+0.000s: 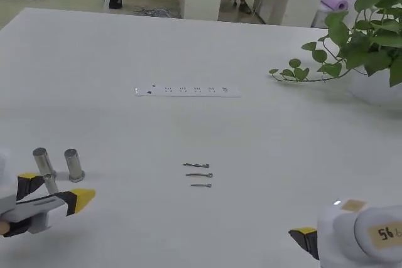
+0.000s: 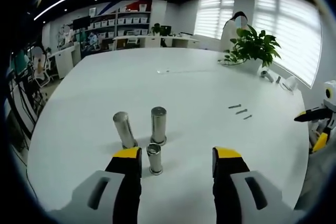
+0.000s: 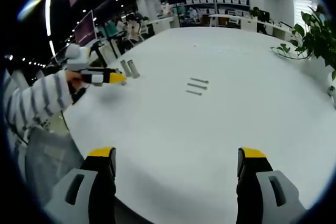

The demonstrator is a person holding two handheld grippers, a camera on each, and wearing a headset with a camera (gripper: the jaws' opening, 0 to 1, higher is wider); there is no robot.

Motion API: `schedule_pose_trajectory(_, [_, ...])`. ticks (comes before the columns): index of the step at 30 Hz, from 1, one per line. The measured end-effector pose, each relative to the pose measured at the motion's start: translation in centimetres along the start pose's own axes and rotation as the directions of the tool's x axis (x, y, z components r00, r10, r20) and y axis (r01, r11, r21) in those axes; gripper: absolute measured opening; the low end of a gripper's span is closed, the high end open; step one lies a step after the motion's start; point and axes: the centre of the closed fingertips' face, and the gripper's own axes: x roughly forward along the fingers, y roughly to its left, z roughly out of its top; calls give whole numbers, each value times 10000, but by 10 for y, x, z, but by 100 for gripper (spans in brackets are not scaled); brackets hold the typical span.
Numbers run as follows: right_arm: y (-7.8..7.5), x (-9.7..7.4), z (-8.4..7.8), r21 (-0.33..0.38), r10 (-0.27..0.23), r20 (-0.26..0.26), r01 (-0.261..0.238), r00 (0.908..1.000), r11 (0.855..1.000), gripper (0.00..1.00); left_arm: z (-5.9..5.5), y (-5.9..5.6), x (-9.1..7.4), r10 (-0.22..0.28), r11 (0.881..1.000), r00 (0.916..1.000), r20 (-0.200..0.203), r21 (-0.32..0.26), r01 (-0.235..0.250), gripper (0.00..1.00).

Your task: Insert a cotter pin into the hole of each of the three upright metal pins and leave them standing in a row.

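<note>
At the left edge of the white workbench (image 1: 264, 149), I am holding my left gripper (image 2: 177, 156) wide open, empty, astride the short upright silver metal pin (image 2: 154, 158), which, in my judgement, needs centring before closing.

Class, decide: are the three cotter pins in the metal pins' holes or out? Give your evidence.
Out. The cotter pins lie flat on the table, well apart from the three upright metal pins.

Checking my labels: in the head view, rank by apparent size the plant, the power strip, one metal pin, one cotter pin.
1. plant, cut off by the frame edge
2. power strip
3. metal pin
4. cotter pin, similar in length but far thinner
</note>
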Motion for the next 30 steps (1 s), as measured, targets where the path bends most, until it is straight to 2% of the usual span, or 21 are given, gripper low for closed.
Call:
schedule_pose_trajectory(5, [1,2,-1,36,38,-67,-38,10000,10000,97,-5,4,3,86,9999,9998,-180,79,-84,43])
schedule_pose_trajectory(18, [5,7,-2,38,172,-179,-171,9997,9998,97,-7,13,14,233,9996,9997,-36,180,-232,25])
schedule_pose_trajectory(30, [5,8,-3,72,195,-206,-194,9996,9998,97,-10,22,14,454,9989,9990,12,115,-454,9])
